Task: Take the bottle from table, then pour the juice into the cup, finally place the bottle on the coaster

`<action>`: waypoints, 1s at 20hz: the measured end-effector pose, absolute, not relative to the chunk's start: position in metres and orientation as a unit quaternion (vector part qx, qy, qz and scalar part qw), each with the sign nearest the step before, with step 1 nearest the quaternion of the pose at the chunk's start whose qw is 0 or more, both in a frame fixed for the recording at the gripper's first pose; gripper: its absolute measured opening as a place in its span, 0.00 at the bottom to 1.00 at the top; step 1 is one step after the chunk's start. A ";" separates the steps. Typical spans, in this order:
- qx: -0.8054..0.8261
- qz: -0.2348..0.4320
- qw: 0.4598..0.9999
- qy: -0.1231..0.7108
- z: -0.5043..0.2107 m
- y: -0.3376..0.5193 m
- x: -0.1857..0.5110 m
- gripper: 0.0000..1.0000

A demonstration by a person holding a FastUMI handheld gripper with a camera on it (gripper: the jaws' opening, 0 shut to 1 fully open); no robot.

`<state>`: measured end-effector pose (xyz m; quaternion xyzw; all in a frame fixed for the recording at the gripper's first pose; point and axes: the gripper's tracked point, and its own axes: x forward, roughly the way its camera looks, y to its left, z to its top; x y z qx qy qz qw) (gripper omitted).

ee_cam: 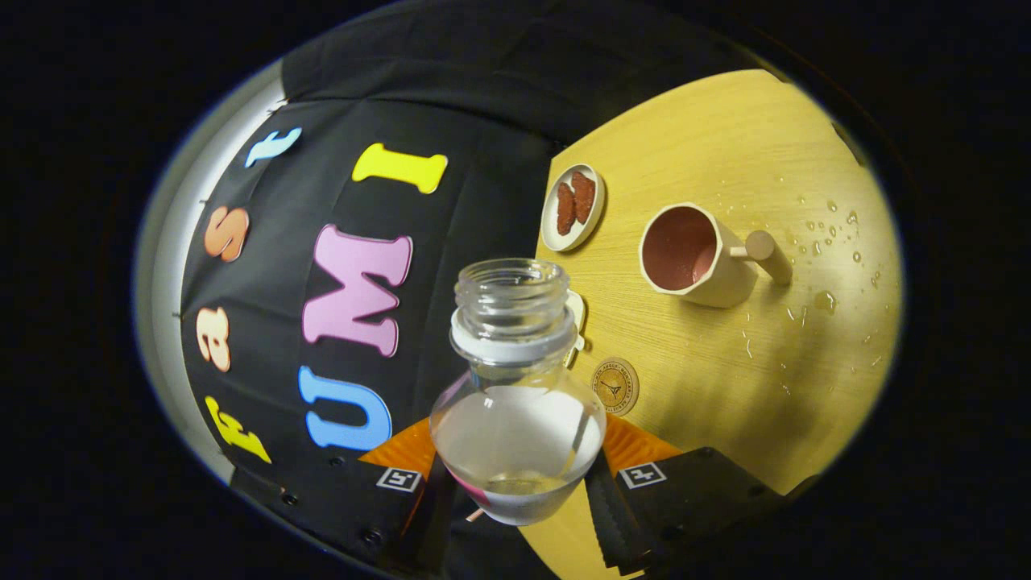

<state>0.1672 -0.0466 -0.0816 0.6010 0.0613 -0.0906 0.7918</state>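
Note:
My gripper [515,483] is shut on a clear, uncapped bottle [515,387], both fingers pressing on its round body. The bottle holds a little clear liquid low in its belly, and its open neck points away from me. The whole view is tilted. Beyond the bottle and to its right, a cream cup [697,256] with a wooden peg handle stands on the wooden table [725,379]; its inside looks pinkish. A small round coaster [616,387] with a printed emblem lies on the table just beside the bottle, between it and the cup.
A small white dish [572,208] with two brown pieces sits near the table's far edge, beyond the bottle. Water drops [830,242] are scattered on the table past the cup. A pale object [577,318] is partly hidden behind the bottle's neck.

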 end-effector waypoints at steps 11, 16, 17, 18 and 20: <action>0.221 -0.087 0.970 0.051 -0.122 -0.029 0.160 0.73; 0.108 -0.111 0.987 0.049 -0.116 -0.027 0.183 0.74; 0.091 -0.120 0.988 0.045 -0.111 -0.027 0.190 0.74; 0.076 -0.126 0.988 0.040 -0.107 -0.028 0.197 0.73; 0.052 -0.130 0.989 0.038 -0.106 -0.027 0.217 0.73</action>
